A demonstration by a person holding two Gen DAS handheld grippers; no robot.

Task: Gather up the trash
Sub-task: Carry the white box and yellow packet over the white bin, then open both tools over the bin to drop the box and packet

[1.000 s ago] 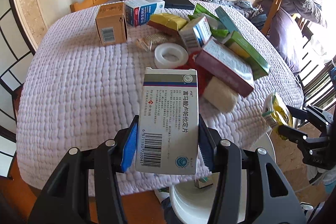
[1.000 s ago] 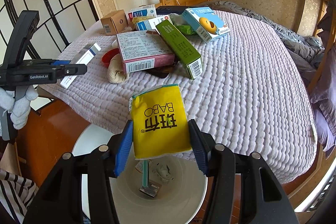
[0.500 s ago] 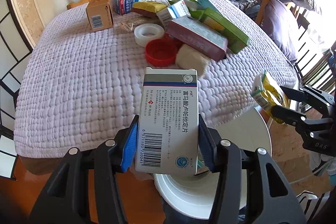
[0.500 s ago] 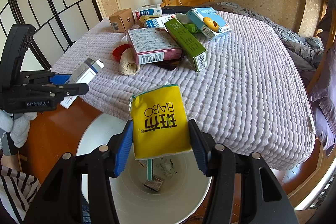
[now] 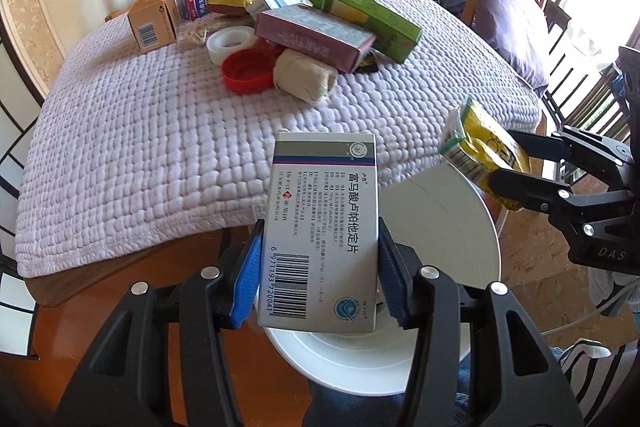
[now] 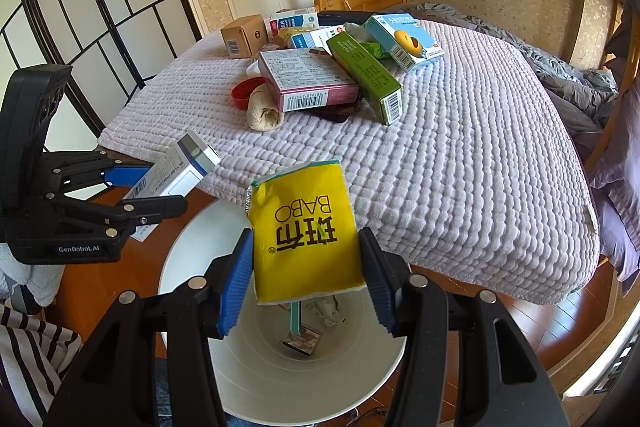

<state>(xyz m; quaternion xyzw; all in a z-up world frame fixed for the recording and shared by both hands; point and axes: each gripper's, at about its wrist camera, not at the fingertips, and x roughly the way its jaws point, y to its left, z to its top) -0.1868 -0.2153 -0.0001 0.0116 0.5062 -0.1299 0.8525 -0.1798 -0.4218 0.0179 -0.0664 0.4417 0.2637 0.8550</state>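
Observation:
My left gripper [image 5: 318,269] is shut on a grey and white medicine box [image 5: 320,231] with a barcode, held above the near rim of a white bin [image 5: 452,227]. In the right wrist view that box [image 6: 176,173] sits at the left over the bin's edge. My right gripper [image 6: 306,277] is shut on a yellow tissue pack [image 6: 306,231], directly over the open bin [image 6: 248,367]. The same pack [image 5: 480,151] shows at the right of the left wrist view. Inside the bin lie a small carton and crumpled paper [image 6: 316,319].
A bed with a lilac quilt [image 6: 460,147] carries several boxes: pink [image 6: 308,79], green [image 6: 366,75], brown [image 6: 244,35], blue [image 6: 404,37]. A red lid [image 5: 248,71], tape roll [image 5: 230,43] and beige bundle [image 5: 306,77] lie there too. Wooden floor surrounds the bin; a folding screen stands left.
Both grippers have drawn back from the bed with their loads. The bed and its litter have slid further away, and the bin now fills more of both views.

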